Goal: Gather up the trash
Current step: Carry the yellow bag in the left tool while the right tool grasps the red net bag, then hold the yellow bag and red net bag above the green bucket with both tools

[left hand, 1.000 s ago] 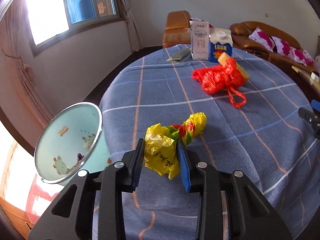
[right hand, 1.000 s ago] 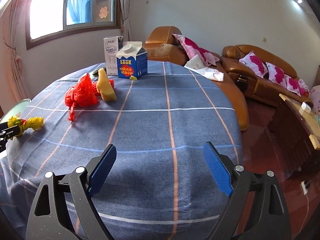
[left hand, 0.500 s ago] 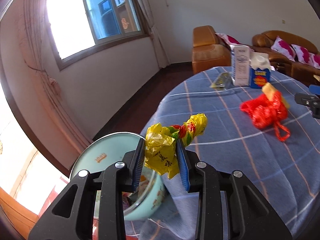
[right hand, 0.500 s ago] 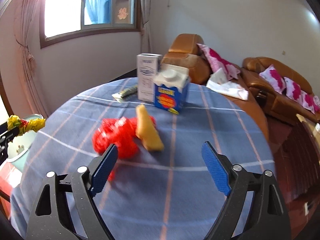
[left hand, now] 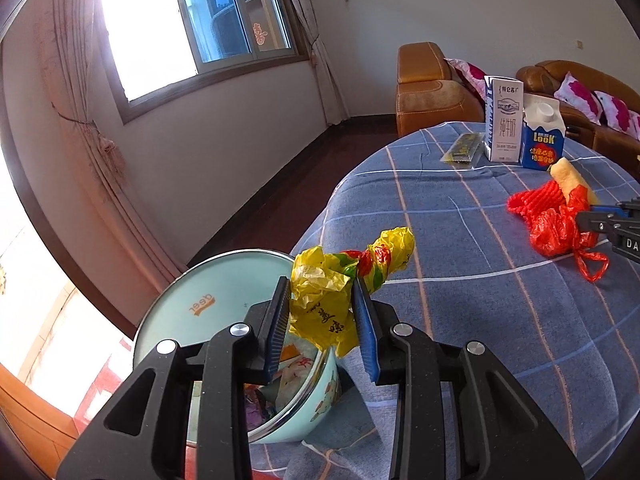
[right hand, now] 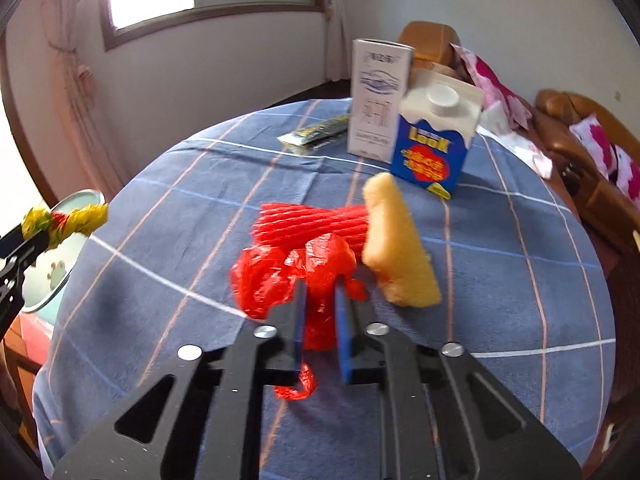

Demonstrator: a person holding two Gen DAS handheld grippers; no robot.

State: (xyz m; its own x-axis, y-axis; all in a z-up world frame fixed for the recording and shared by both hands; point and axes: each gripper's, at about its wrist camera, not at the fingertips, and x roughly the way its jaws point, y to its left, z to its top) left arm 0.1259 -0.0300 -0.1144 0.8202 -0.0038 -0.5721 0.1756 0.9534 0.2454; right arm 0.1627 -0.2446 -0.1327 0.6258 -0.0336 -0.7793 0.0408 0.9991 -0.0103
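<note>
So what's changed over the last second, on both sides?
The left claw, still shut on the yellow bag, swung off the table to above the bin. The right claw, open a second ago, moved in and closed on the red bag. The two cartons, yellow sponge and dark wrapper stayed put.

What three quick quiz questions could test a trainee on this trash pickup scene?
1. True or false: the left gripper holds a yellow bag above the bin.
2. What do the right gripper's fingers pinch? A) sponge B) red bag C) carton
3. Fill in: the sponge lies on the ______.

Key: 1 true; 2 B, the red bag; 3 table.
</note>
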